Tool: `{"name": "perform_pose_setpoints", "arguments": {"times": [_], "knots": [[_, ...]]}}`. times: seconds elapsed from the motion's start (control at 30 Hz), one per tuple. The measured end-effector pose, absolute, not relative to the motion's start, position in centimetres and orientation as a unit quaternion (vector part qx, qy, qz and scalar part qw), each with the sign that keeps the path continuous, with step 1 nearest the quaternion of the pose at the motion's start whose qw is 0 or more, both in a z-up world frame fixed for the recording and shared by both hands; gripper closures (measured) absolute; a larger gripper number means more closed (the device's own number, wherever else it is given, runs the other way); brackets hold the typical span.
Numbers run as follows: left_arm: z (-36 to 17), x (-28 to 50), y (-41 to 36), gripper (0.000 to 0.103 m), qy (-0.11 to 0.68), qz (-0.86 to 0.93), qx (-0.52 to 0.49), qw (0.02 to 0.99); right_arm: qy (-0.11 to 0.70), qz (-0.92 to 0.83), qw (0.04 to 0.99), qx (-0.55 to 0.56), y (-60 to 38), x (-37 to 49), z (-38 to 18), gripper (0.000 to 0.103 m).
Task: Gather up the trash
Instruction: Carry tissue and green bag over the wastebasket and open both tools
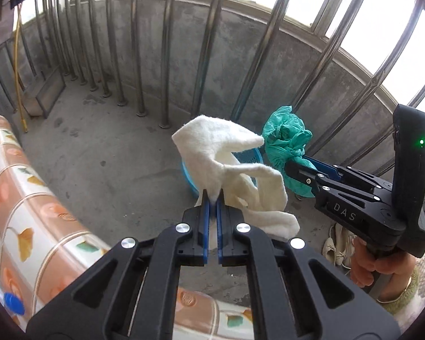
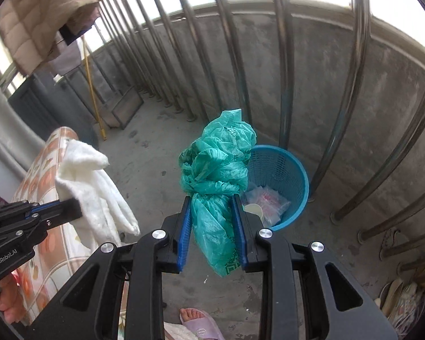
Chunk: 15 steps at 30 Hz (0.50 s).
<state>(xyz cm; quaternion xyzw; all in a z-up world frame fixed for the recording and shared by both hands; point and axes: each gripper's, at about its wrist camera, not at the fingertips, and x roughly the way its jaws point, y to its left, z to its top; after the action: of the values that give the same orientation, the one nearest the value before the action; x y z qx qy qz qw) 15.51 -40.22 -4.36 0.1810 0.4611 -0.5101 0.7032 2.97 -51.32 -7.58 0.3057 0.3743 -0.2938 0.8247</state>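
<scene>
My left gripper [image 1: 213, 198] is shut on a white fleecy cloth [image 1: 229, 164], held in the air above the concrete floor; the cloth also shows in the right wrist view [image 2: 90, 175]. My right gripper [image 2: 211, 201] is shut on a crumpled green plastic bag [image 2: 218, 170], held just left of and above a blue mesh waste basket [image 2: 280, 164]. The basket holds clear wrappers and a pale cup [image 2: 253, 211]. In the left wrist view the basket [image 1: 255, 155] is mostly hidden behind the cloth, and the green bag [image 1: 286, 138] hangs to its right.
A table with a leaf-patterned orange cover [image 1: 28, 198] stands at the left. Steel railing bars [image 2: 283, 56] and a low concrete wall run behind the basket. Shoes [image 2: 396, 297] lie at the right. A slippered foot [image 2: 198, 323] is below. A yellow pole [image 2: 93, 90] leans far left.
</scene>
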Motion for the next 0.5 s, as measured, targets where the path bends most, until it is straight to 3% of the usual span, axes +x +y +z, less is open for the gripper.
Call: {"name": "perform_pose_setpoints", "arguments": {"times": [0.3,0.33,0.37,0.4,0.43,0.5], "knots": [[-12.0,17.8,-51.7,0.1,0.504,-0.513,0.208,0.663,0.362,-0.319,0.759,0.438,-61.7,3.4,-16.7,0.075],[-12.9,18.1,-52.6,0.094,0.506,-0.511,0.202,0.665,0.365,-0.321,0.754,0.443,-62.6,3.8,-17.8,0.074],[-13.7,18.4,-53.2,0.075,0.511,-0.507,0.2,0.665,0.366,-0.317,0.748,0.454,-63.5,4.3,-19.0,0.069],[-14.4,18.8,-53.9,0.064,0.516,-0.501,0.198,0.666,0.368,-0.313,0.741,0.466,-64.3,4.7,-20.3,0.056],[-15.0,19.2,-54.4,0.056,0.518,-0.492,0.194,0.672,0.373,-0.317,0.732,0.474,-64.9,4.9,-21.5,0.05],[-15.3,19.5,-54.6,0.056,0.526,-0.484,0.184,0.675,0.385,-0.342,0.715,0.473,-65.7,5.1,-23.4,0.047]]}}
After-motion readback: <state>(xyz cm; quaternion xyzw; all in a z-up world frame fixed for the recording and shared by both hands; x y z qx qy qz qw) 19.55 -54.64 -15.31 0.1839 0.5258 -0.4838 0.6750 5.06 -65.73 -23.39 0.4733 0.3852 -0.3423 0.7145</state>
